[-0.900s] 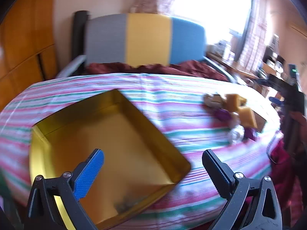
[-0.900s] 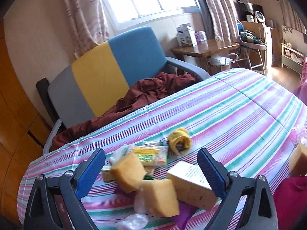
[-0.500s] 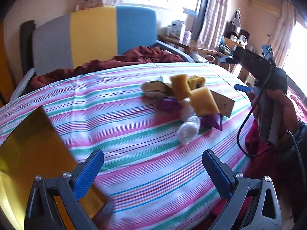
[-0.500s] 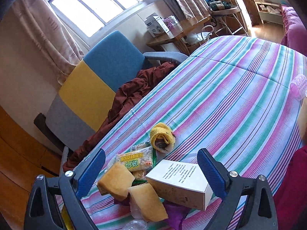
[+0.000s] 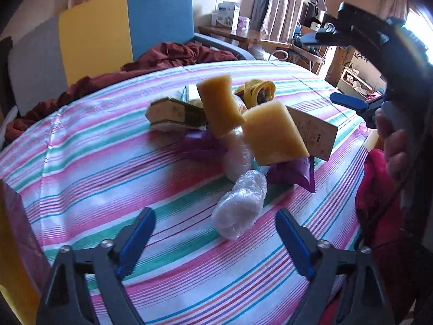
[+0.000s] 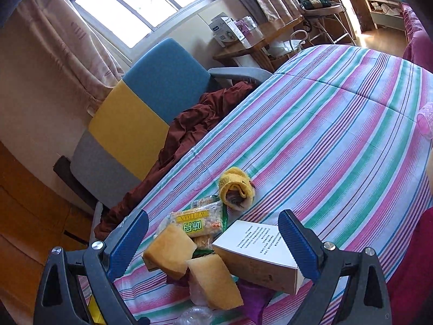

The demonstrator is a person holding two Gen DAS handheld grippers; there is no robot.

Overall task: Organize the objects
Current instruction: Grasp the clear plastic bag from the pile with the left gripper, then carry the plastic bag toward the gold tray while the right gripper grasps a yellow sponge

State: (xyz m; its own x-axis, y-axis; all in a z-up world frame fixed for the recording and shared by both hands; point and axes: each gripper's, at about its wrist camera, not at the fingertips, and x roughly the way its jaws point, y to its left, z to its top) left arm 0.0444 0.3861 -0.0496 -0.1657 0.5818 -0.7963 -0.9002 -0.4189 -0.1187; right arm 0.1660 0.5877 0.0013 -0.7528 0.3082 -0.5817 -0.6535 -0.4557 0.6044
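Observation:
A pile of objects lies on the striped tablecloth (image 5: 108, 162): two yellow sponges (image 5: 273, 132) (image 6: 213, 281), a white box (image 6: 259, 254), a purple packet (image 5: 295, 173), a clear plastic wrap bundle (image 5: 239, 205), a snack packet (image 6: 197, 224), a green-edged packet (image 5: 176, 112) and a yellow rolled cloth (image 6: 236, 187). My left gripper (image 5: 215, 243) is open and empty, just short of the plastic bundle. My right gripper (image 6: 213, 243) is open and empty, above the sponges and the box. It also shows at the right of the left wrist view (image 5: 351, 67).
The gold tin tray's corner (image 5: 13, 243) is at the far left edge. A grey, yellow and blue chair (image 5: 108, 32) with a maroon cloth (image 5: 167, 57) stands behind the table. A pink roller (image 6: 425, 119) lies at the right table edge.
My left gripper has swung right from over the gold tray to face the pile, closer now. My right gripper has tilted and moved nearer the pile. Both stay open.

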